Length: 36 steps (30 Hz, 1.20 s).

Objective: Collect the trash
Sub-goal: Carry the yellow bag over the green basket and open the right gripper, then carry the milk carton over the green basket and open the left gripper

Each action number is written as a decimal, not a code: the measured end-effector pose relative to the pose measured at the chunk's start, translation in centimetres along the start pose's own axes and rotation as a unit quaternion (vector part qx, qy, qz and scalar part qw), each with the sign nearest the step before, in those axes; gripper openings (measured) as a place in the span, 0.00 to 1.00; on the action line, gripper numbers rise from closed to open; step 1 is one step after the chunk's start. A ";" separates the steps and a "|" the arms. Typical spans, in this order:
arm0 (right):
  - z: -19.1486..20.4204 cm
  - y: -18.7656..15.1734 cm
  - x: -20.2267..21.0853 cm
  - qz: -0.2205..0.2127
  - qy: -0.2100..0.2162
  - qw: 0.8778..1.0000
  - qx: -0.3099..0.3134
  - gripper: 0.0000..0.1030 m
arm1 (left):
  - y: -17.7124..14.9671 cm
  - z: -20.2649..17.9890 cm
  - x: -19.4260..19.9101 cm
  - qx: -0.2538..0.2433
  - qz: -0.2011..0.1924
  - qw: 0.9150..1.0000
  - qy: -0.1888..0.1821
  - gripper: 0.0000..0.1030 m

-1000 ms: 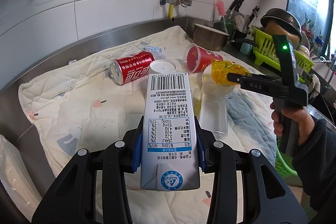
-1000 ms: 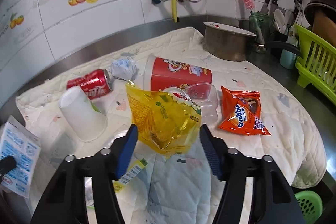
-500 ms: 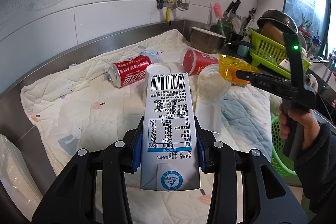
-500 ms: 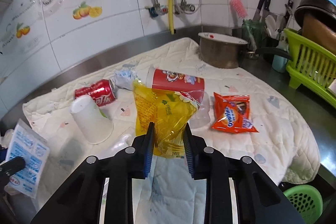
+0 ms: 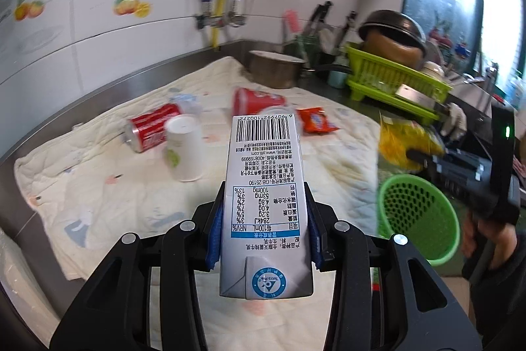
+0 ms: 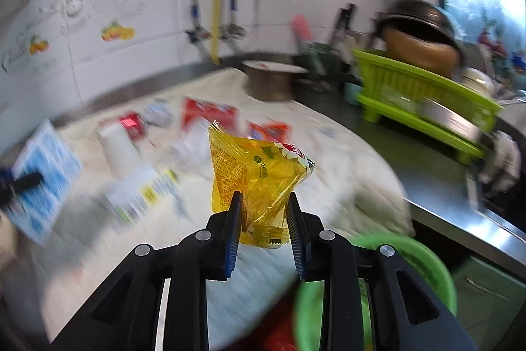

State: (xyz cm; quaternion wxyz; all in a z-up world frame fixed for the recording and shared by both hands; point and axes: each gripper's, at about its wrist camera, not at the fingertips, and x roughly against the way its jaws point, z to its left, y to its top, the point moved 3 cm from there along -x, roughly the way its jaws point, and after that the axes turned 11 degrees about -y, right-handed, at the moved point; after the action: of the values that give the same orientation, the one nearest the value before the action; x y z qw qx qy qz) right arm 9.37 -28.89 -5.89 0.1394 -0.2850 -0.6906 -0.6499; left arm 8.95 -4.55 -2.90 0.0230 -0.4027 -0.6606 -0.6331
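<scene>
**Two pieces of trash held up over the bench**

While the left gripper [image 5: 263, 219] pinches a white milk carton [image 5: 264, 203] between its jaws, barcode end pointing away, the right gripper [image 6: 264, 229] has its jaws pressed on the crumpled neck of a yellow wrapper [image 6: 256, 173]. The wrapper hangs above the rim of a green basket [image 5: 417, 219] just off the bench edge. On the quilted cloth [image 5: 98, 186] behind lie a red can [image 5: 151, 127], an upturned white cup [image 5: 182, 147], a red tub [image 5: 256, 99] and an orange packet [image 5: 315, 120]. A lime dish rack [image 5: 394, 81] stands to the right.
</scene>
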 end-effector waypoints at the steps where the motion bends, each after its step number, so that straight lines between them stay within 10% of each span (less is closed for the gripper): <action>1: -0.8 -1.2 0.2 0.008 -0.012 1.000 0.001 0.26 | 0.0 -0.7 -0.2 -0.005 0.002 1.000 -0.007 0.39; 17: -11.6 -14.3 -1.3 0.148 -0.098 0.982 -0.064 0.44 | -0.9 -12.9 -8.4 -0.074 0.082 0.986 -0.124 0.39; 36: -16.1 -14.1 5.1 0.083 -0.122 0.984 -0.100 0.71 | -5.5 -22.9 -21.7 -0.094 0.200 0.957 -0.186 0.40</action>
State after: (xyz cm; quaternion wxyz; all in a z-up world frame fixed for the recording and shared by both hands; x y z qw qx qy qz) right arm -5.69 -43.44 -12.67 0.0785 -0.4308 -0.6081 -0.6622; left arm 9.55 -34.34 -14.64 -0.0122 -0.6373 -0.4965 -0.5893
